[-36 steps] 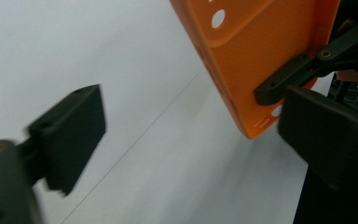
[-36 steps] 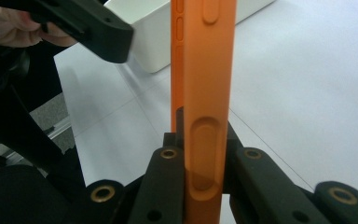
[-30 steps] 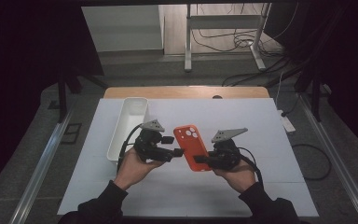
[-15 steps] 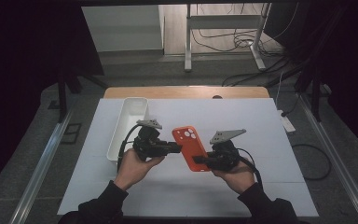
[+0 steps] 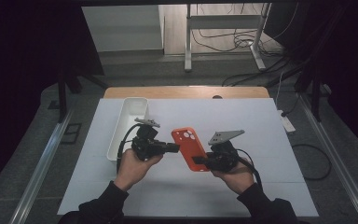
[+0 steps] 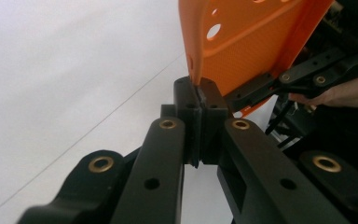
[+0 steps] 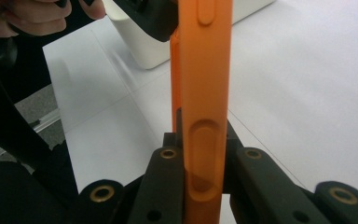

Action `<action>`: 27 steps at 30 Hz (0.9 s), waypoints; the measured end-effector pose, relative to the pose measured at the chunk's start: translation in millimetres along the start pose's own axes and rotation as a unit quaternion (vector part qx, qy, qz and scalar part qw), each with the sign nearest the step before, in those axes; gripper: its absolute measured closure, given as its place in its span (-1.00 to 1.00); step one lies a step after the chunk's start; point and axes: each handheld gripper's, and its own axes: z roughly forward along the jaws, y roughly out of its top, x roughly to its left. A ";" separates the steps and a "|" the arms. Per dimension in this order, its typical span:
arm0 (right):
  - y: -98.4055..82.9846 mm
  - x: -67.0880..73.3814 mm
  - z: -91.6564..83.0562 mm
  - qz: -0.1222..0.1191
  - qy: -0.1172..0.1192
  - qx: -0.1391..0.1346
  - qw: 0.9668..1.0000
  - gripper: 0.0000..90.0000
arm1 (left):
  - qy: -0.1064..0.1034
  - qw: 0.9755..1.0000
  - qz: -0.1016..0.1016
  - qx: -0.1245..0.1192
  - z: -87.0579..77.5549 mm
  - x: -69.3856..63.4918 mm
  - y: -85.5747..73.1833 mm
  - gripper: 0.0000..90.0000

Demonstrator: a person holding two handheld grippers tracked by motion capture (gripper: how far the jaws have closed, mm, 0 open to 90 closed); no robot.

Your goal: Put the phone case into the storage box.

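Observation:
An orange phone case [image 5: 190, 147] with camera cut-outs is held above the white table between both grippers. My left gripper [image 5: 174, 148] meets its left edge. In the left gripper view the jaws [image 6: 199, 93] are shut on the thin rim of the case [image 6: 247, 37]. My right gripper [image 5: 199, 161] grips the lower right end. The right gripper view has the case [image 7: 204, 84] edge-on and upright, with the gripper [image 7: 200, 144] shut on it.
A long white tray [image 5: 129, 120] lies left of the left hand; it also appears behind the case as the tray [image 7: 142, 46] in the right gripper view. The white mat [image 5: 270, 140] covers the table, and a wooden edge [image 5: 186, 92] runs along its far side.
The case and both hands have drifted only slightly. The left gripper's jaws now sit tight on the case's left edge.

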 end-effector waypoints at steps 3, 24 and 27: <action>-0.1 -0.1 0.4 0.001 -0.003 0.000 1.000 0.87 | -0.010 1.000 -0.017 -0.007 0.2 1.8 -0.6 0.97; 0.4 2.5 3.3 -0.017 -0.029 -0.008 0.999 0.15 | 0.009 0.999 -0.047 -0.009 3.9 -0.4 0.0 0.98; 0.7 2.9 3.1 -0.019 -0.028 -0.005 0.999 0.08 | 0.013 0.999 -0.045 -0.009 3.1 0.0 -0.1 0.97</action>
